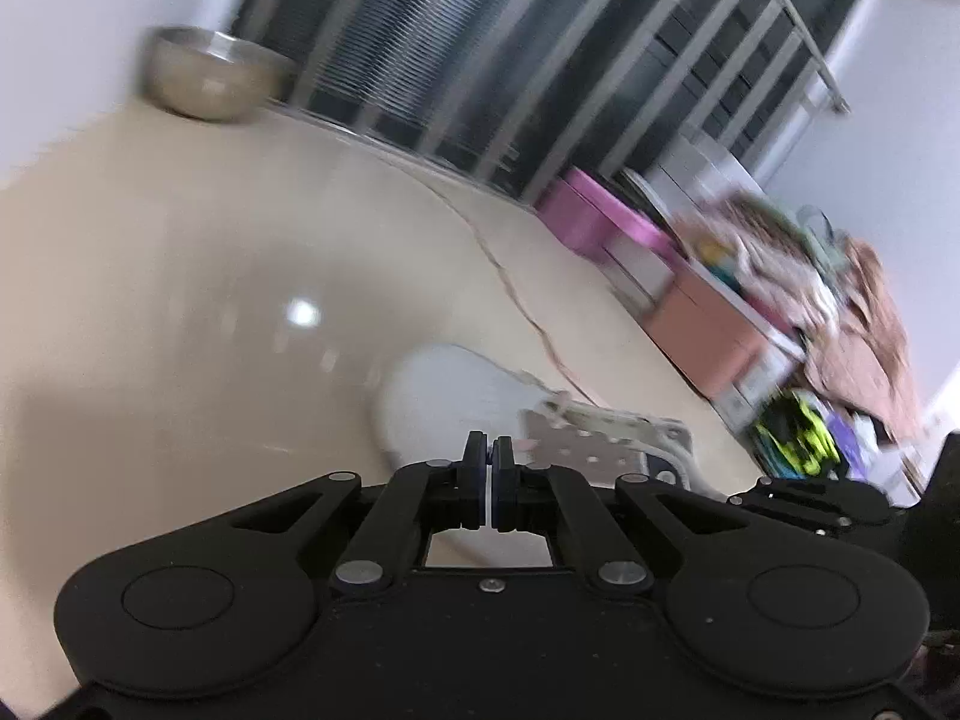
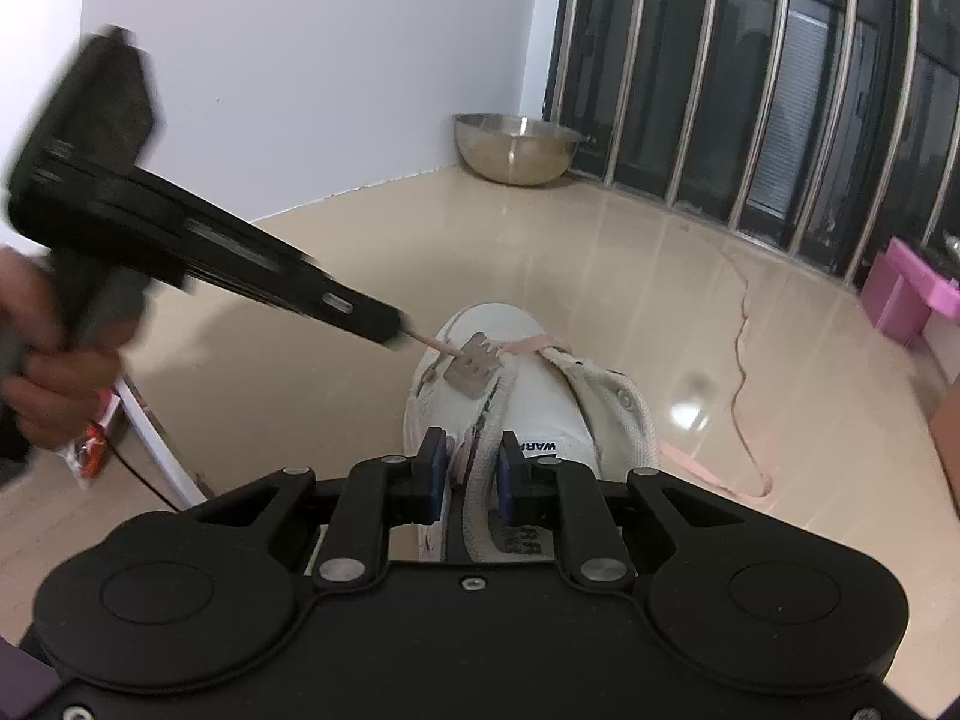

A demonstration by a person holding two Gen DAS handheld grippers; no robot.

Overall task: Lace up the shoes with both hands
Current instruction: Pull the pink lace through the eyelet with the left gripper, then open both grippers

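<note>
Slanting down from upper left, left hand-held gripper (image 2: 401,333) pinching pink lace (image 2: 531,343); right hand-held gripper (image 2: 471,468) clamping white shoe's (image 2: 543,414) padded collar at frame centre on floor (image 2: 600,252). Reading "WAR" on tongue.

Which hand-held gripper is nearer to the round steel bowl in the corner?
Left. The left hand-held gripper pinches the pink lace beyond the white shoe's toe, toward the round steel bowl; the right hand-held gripper clamps the shoe's collar, farther back.

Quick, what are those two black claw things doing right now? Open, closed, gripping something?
Left gripper: closed on the thin pink shoelace.
Right gripper: closed on the white sneaker's padded collar edge.
</note>
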